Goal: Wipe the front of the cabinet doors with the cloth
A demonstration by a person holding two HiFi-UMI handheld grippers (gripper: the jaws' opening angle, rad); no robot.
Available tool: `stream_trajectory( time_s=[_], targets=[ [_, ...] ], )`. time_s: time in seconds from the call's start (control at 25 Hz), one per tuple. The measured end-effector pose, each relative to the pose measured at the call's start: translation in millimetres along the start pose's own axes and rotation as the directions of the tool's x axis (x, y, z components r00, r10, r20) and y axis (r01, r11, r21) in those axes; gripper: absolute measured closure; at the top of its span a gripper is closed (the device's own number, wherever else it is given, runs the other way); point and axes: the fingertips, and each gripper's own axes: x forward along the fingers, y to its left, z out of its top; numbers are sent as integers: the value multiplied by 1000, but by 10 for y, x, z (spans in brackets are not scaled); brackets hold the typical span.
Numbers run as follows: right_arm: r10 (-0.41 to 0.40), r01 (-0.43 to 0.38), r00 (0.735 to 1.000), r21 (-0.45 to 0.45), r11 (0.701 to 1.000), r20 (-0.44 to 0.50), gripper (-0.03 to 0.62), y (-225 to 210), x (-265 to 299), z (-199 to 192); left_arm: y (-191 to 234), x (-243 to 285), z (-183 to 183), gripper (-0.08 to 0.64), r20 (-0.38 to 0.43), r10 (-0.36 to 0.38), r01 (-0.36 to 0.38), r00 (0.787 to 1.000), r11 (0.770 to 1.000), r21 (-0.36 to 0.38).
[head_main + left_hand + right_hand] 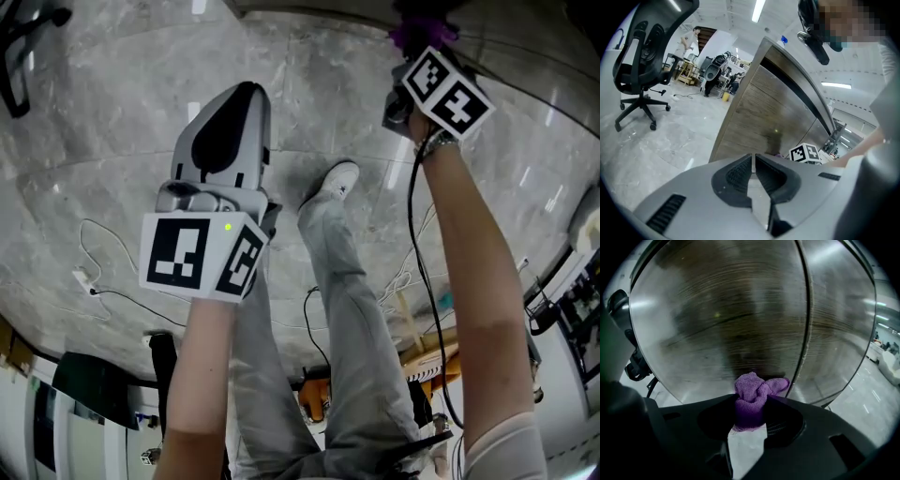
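A bunched purple cloth (752, 397) is clamped in my right gripper (751, 405), which is shut on it. The cloth sits right up against a brown wood-grain cabinet door (726, 315), close to the vertical seam (806, 315) between two doors; the door looks motion-blurred. In the head view the right gripper (420, 39) is stretched far forward with the cloth (417, 30) at its tip. My left gripper (242, 98) hangs over the floor, away from the cabinet. Its jaws are shut with nothing in them (753, 160). From there the cabinet (773, 108) stands ahead.
A black office chair (640, 61) stands on the grey marble floor to the left. Cables (103, 281) trail over the floor. The person's leg and white shoe (336, 180) are between the two arms. A blue-capped bottle (783, 41) stands on the cabinet top.
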Motion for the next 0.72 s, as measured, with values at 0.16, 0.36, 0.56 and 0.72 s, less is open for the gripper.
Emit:
stream_trajectory(
  time_s=[0.16,0.36,0.56,0.72],
  targets=[
    [23,-23,1000,-33,999,-2,437,481,11,-6,322,-172,119,531,1,6,-6,1000,1000,-4],
    [65,-65,998,-27,998,-3,437,1155,57,-62,710,-368,224,531,-2,14,-14,1000,1000,-7],
    [99,-99,995,-24,995,-19,437,1788,138,-145,1099,-524,348,531,4,18,-18,1000,1000,-2],
    [118,-119,992,-25,993,-39,437,2214,222,-224,1392,-620,423,531,24,39,-39,999,999,-11]
  ],
)
